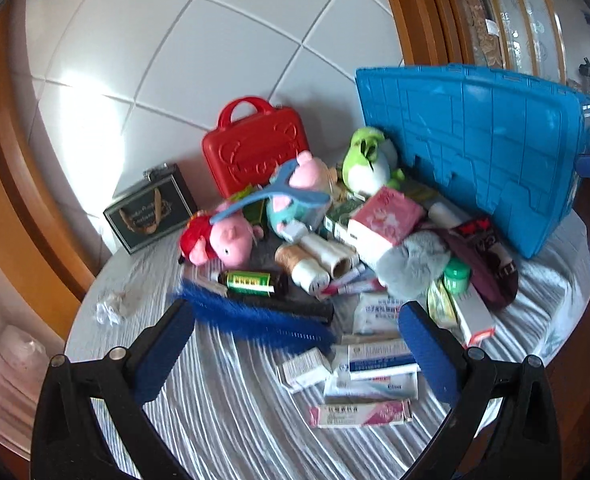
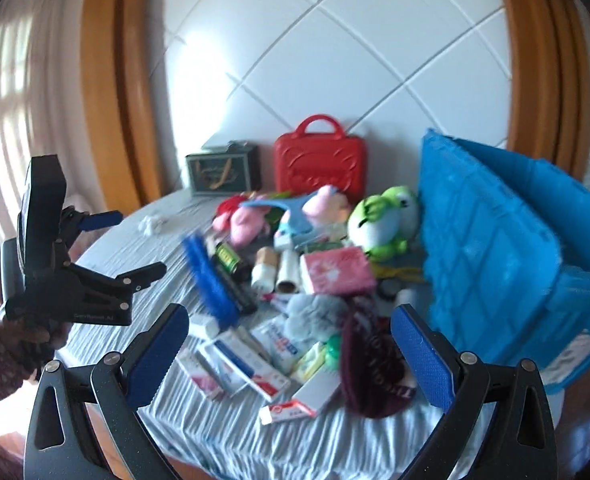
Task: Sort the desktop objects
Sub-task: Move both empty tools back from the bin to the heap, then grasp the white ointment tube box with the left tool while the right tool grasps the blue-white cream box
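The tabletop (image 1: 223, 412) has a wrinkly pale cloth on it and a big pile of stuff. The biggest thing is the blue bin (image 1: 475, 148), tipped on its side at the right of the pile, with its open mouth showing in the right wrist view. Behind the pile, by the white wall, stands a red case (image 1: 255, 148) with a handle, and left of it a dark box (image 1: 151, 212).

In the pile sit a green frog (image 1: 369, 164) just beside the bin, a pink pig (image 1: 223, 240), and a second pink toy (image 1: 307, 184) with a blue hanger (image 1: 271, 194) lying across it. In front of these are a pink pack (image 1: 387, 220), a grey furry thing (image 1: 411, 264), a dark red sock (image 1: 491, 268), a blue brush (image 1: 255, 316) and a green bottle (image 1: 251, 283) (a bit blurry).

The left gripper (image 1: 295, 344) has its jaws spread wide and holds nothing. The brush and the flat white boxes (image 1: 375, 364) lie between the jaws, farther out on the cloth.

The right gripper (image 2: 289, 356) also has wide, empty jaws. The white boxes and the sock lie between them. The left gripper shows at the left side of this view, held in a hand (image 2: 35, 338) with a speckled sleeve.
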The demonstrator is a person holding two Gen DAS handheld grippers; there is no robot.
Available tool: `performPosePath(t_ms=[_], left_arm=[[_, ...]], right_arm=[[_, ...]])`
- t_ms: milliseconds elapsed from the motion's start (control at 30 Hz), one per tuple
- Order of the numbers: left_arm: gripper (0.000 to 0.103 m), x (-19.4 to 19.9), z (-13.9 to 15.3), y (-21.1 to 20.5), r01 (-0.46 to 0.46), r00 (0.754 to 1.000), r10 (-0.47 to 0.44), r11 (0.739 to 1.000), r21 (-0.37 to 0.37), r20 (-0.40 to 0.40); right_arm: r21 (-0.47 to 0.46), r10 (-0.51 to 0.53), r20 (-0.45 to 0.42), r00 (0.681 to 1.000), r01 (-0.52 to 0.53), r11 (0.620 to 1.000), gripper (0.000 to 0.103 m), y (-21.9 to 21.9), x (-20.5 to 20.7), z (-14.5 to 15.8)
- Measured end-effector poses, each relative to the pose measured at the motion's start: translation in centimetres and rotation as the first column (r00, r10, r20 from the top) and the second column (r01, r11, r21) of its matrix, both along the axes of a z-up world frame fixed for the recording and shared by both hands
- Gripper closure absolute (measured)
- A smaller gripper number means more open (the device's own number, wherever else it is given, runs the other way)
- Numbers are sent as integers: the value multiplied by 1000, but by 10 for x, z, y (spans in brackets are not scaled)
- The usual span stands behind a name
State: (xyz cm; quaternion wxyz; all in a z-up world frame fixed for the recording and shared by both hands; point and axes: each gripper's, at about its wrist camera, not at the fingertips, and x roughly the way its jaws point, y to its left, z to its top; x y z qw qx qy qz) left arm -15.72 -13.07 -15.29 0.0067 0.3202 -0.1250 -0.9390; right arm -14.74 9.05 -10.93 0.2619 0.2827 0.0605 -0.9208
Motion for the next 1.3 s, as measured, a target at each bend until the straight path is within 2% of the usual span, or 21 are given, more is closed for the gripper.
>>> performPosePath(t_ms=[100,167,267,333,400,467,567,633,700,767,833,900,933,1000,1067,1100,1167,1233,1267,1300], left_arm=[[0,8,-27,-4,-44,997,43,999,8,62],[0,13,-37,-8,-64,995,61,997,33,85],[0,20,-50,-11,-90,991,87,995,29,100],[0,25,-60,-14,-104,988,100,994,29,120],[0,30,-71,-18,-100,985,94,995,30,142],[0,34,-81,-23,-87,984,82,996,27,159],[0,34,-96,-28,-29,978,22,999,29,206],[0,32,-104,-27,54,972,-56,998,14,227],[0,27,-113,-25,153,956,-147,988,-6,255],[0,21,-123,-22,261,929,-247,965,-15,275],[0,13,-133,-17,385,876,-371,923,15,309],[3,6,-143,-12,510,801,-491,859,41,341],[7,2,-148,-8,562,762,-537,826,43,362],[23,-5,-156,-1,662,672,-627,747,60,395],[29,-12,-163,3,738,584,-691,671,77,425],[35,-15,-168,5,770,539,-716,633,85,444],[35,-20,-172,7,822,482,-751,566,64,451],[36,-29,-174,6,851,423,-776,517,87,468],[40,-35,-177,5,858,392,-780,501,112,487],[41,-41,-180,5,862,364,-788,487,140,497]], right_arm=[[26,134,110,985,-138,990,0,-18,-13,-40],[61,212,180,961,-226,972,0,-33,-26,-69],[102,303,261,917,-338,936,2,-54,-47,-111],[117,345,329,879,-401,909,11,-69,-64,-139],[122,381,412,828,-464,877,22,-85,-85,-168],[139,393,451,801,-498,856,27,-98,-99,-188],[187,399,488,776,-539,821,39,-113,-113,-209],[192,406,517,754,-564,803,60,-119,-120,-217],[205,414,538,734,-591,781,63,-123,-121,-223],[215,428,527,735,-602,769,63,-126,-118,-221],[218,412,516,751,-580,785,64,-126,-118,-217],[201,391,515,763,-551,810,64,-121,-117,-214],[196,377,515,770,-533,823,64,-119,-118,-213],[191,349,522,779,-505,842,64,-118,-120,-213],[184,323,532,783,-478,859,64,-113,-120,-214],[181,312,533,786,-467,866,64,-111,-120,-215],[166,290,535,793,-436,885,64,-106,-120,-214],[146,271,535,800,-404,903,64,-102,-121,-213],[139,260,534,805,-387,912,64,-102,-121,-211],[134,252,534,807,-375,917,64,-101,-122,-211]])
